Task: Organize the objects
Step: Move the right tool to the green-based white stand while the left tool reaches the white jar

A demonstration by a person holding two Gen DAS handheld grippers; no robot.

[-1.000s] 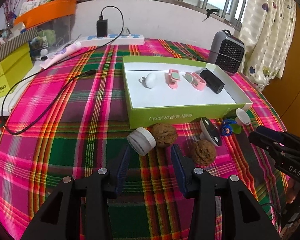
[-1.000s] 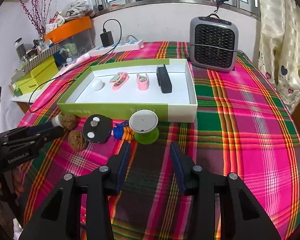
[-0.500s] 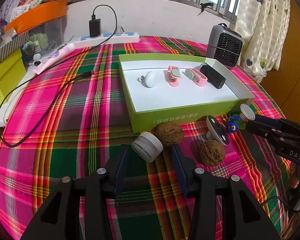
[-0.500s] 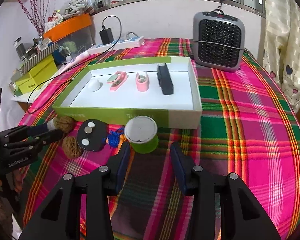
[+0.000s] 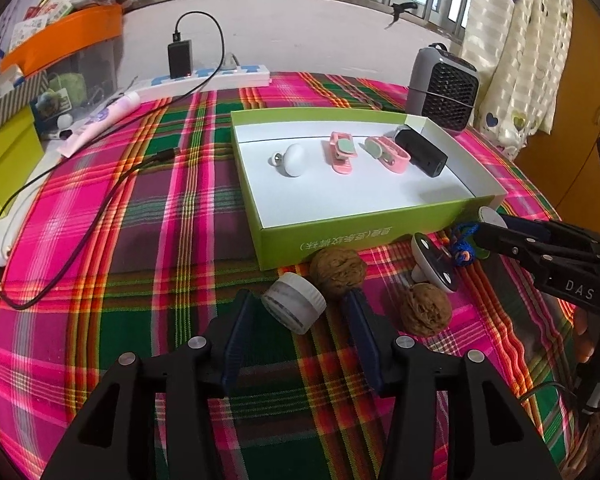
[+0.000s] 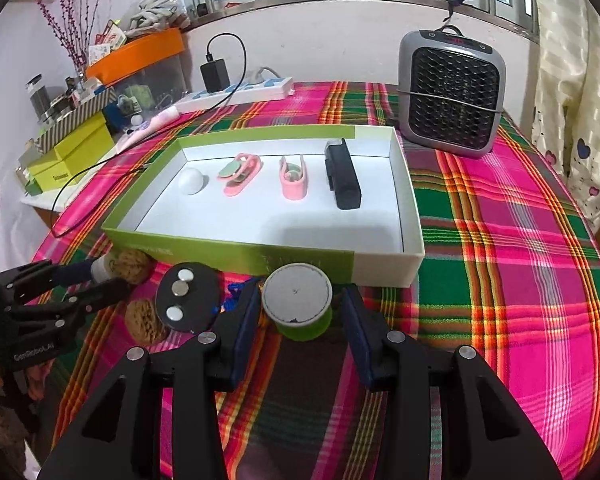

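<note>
Your left gripper [image 5: 300,312] hangs low over the plaid tablecloth [image 5: 148,240], just in front of the green box [image 5: 360,236]. Its jaws have just been opening, and the small white jar [image 5: 294,307] lies on its side between them — the pads stand clear of it on both sides, so you have hold of nothing there. One walnut [image 5: 337,267] sits right behind the jar, touching the box wall or very nearly; the tip of your right-hand finger runs up beside it. A second walnut [image 5: 425,309] lies further to the right, near the black disc [image 5: 434,268] that leans on its white stand.

Your right gripper [image 6: 298,312] is partly open around the green spool with the grey top [image 6: 297,300], which stands upright just before the box. Narrow gaps show on either side of the spool, so it is framed, not pinched. A blue cord [image 6: 236,292] lies between the spool and the disc.

Inside the box, laid in a row along the far side, are a white knob [image 6: 191,181], two pink clips [image 6: 240,178] and a black block [image 6: 342,176] — all apart from one another. The near half of the box floor is bare.
</note>
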